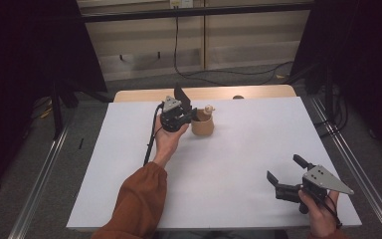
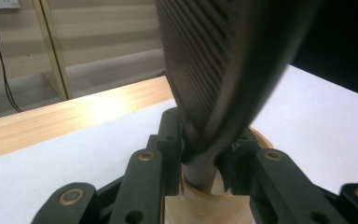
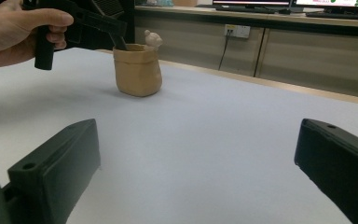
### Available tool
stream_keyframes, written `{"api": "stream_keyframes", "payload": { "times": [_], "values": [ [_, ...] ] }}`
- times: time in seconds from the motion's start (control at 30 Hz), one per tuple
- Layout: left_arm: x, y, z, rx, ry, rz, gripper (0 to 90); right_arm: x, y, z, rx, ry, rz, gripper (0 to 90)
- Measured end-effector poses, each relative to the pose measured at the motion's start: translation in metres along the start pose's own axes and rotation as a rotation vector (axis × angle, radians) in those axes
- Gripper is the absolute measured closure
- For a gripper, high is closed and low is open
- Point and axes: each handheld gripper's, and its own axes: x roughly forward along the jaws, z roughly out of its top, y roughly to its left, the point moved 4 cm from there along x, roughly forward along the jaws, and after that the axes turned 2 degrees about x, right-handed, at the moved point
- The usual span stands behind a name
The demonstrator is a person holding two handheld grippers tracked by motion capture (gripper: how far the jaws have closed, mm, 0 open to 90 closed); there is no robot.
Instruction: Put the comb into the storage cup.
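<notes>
A tan, sack-shaped pot (image 1: 202, 126) stands at the back middle of the white table (image 1: 238, 149), with a small pale figure (image 1: 209, 109) on its rim. My left gripper (image 1: 191, 115) is at the pot's mouth, shut on the grey handle (image 2: 199, 171) of a black ribbed paddle-like tool (image 2: 214, 60). The tool's blade (image 1: 180, 94) sticks up above the gripper, and the handle's lower end reaches into the pot (image 2: 209, 205). My right gripper (image 1: 284, 168) rests near the front right, open, with nothing between its jaws (image 3: 196, 154). From there I see the pot (image 3: 137, 70) and the left gripper (image 3: 116, 32) farther off.
A light wooden strip (image 1: 204, 93) borders the table's far edge. Cables (image 1: 214, 72) run across the floor behind it. Metal rails (image 1: 40, 174) flank the table on both sides. A black cable (image 1: 150, 142) trails from the left gripper along the tabletop.
</notes>
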Motion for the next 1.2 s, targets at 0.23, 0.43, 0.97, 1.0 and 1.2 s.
{"api": "stream_keyframes", "payload": {
  "times": [0.23, 0.43, 0.97, 1.0, 1.2],
  "values": [
    [0.000, -0.001, 0.000, -0.011, -0.009, -0.013, 70.8, 0.000, 0.000, 0.000, 0.001, -0.001, -0.001, 0.0],
    [-0.003, -0.001, 0.003, -0.014, -0.021, -0.008, 68.4, 0.000, 0.000, 0.000, -0.001, 0.000, 0.002, 0.0],
    [-0.008, 0.005, 0.000, -0.031, -0.046, 0.027, 37.8, 0.001, 0.001, -0.001, -0.003, 0.005, 0.013, 0.0],
    [-0.008, 0.006, 0.000, -0.040, -0.048, 0.032, 32.9, 0.001, 0.001, -0.001, -0.003, 0.005, 0.015, 0.0],
    [-0.010, 0.009, 0.001, -0.048, -0.057, 0.035, 17.7, 0.001, 0.001, -0.001, 0.000, 0.007, 0.016, 0.0]
  ]
}}
